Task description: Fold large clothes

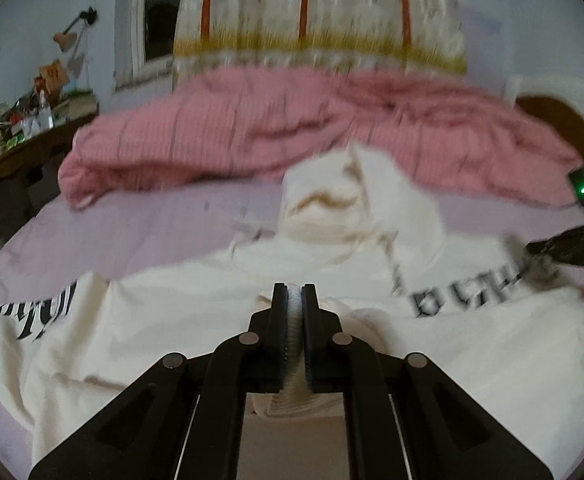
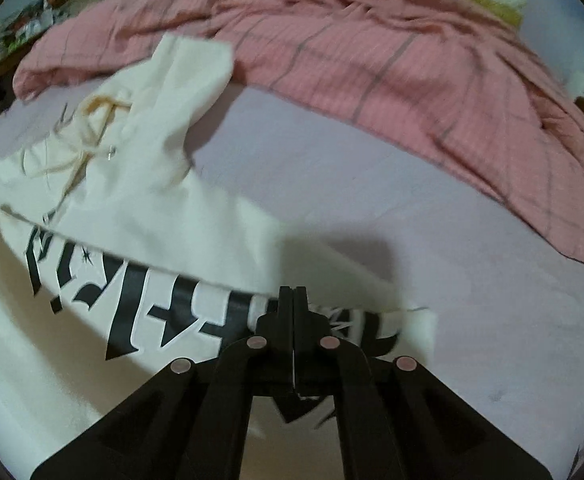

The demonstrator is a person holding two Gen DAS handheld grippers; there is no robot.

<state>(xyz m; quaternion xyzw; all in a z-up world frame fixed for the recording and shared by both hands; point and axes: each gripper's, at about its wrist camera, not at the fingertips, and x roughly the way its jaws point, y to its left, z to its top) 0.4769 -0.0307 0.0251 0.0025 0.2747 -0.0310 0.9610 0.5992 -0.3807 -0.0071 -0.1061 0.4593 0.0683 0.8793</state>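
Observation:
A cream hoodie (image 1: pixel 180 320) with black lettering lies spread on a lilac bedsheet (image 1: pixel 140 228). Its hood (image 1: pixel 343 204) and drawstrings lie bunched at the far side. My left gripper (image 1: pixel 294 292) is shut on a thick fold of the hoodie's ribbed cream fabric. My right gripper (image 2: pixel 292 292) is shut on the hoodie's edge (image 2: pixel 164 320) by the black lettering, with a flap of cream cloth folded over the print. The right gripper's body also shows at the right edge of the left wrist view (image 1: pixel 567 246).
A crumpled pink striped duvet (image 1: pixel 292 128) lies across the far side of the bed, also in the right wrist view (image 2: pixel 391 64). A patterned curtain (image 1: pixel 315 8) hangs behind. A cluttered wooden desk (image 1: pixel 24 128) stands at the left. Bare sheet (image 2: pixel 471 300) lies to the right.

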